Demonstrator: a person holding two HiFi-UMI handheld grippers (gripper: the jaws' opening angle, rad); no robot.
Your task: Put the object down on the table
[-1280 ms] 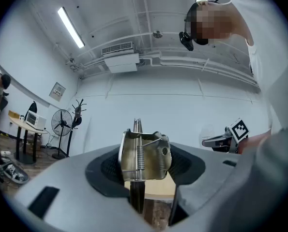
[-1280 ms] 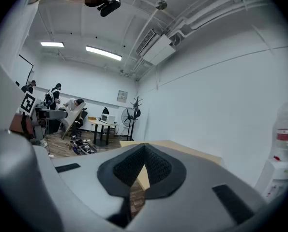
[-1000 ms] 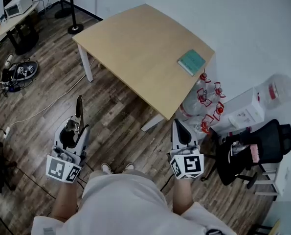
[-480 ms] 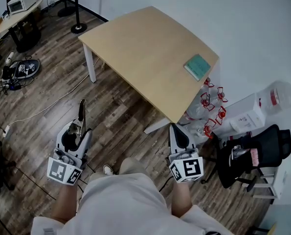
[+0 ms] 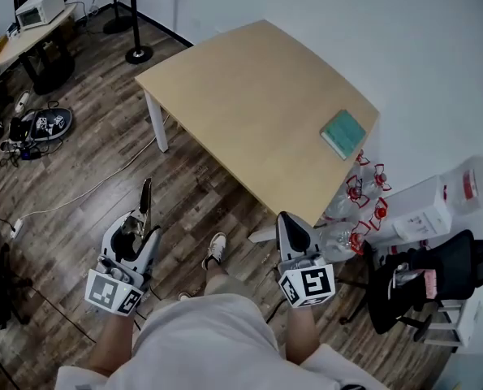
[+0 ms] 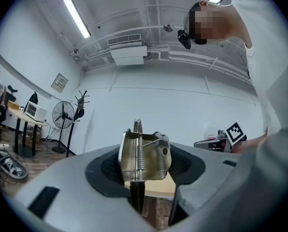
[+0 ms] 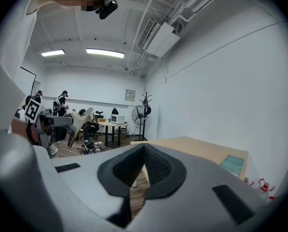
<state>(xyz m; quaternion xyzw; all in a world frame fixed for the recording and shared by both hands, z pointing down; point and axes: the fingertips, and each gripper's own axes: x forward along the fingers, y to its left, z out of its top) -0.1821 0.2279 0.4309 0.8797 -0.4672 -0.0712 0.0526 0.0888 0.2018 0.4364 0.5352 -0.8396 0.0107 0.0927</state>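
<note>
My left gripper (image 5: 134, 227) is shut on a metal tool with a coil spring (image 6: 143, 153). The tool's long thin end (image 5: 145, 204) sticks out forward over the wooden floor. In the left gripper view the tool's sprung body fills the gap between the jaws. My right gripper (image 5: 291, 226) is shut with nothing in it, its pads (image 7: 156, 166) meeting at the tip. The light wooden table (image 5: 249, 96) stands ahead of both grippers, a short way off. Its near corner lies just beyond the right gripper. The left gripper is well short of the table's near edge.
A green notebook (image 5: 343, 133) lies near the table's right edge. Water bottles with red handles (image 5: 363, 200) and a black chair (image 5: 432, 279) crowd the floor at the right. A cable (image 5: 79, 189), a fan stand (image 5: 137, 54) and a desk (image 5: 30, 31) are at the left.
The person has stepped toward the table, one foot now forward. Both grippers have come closer to the table's near corner. The left still holds the tool and the right stays shut.
</note>
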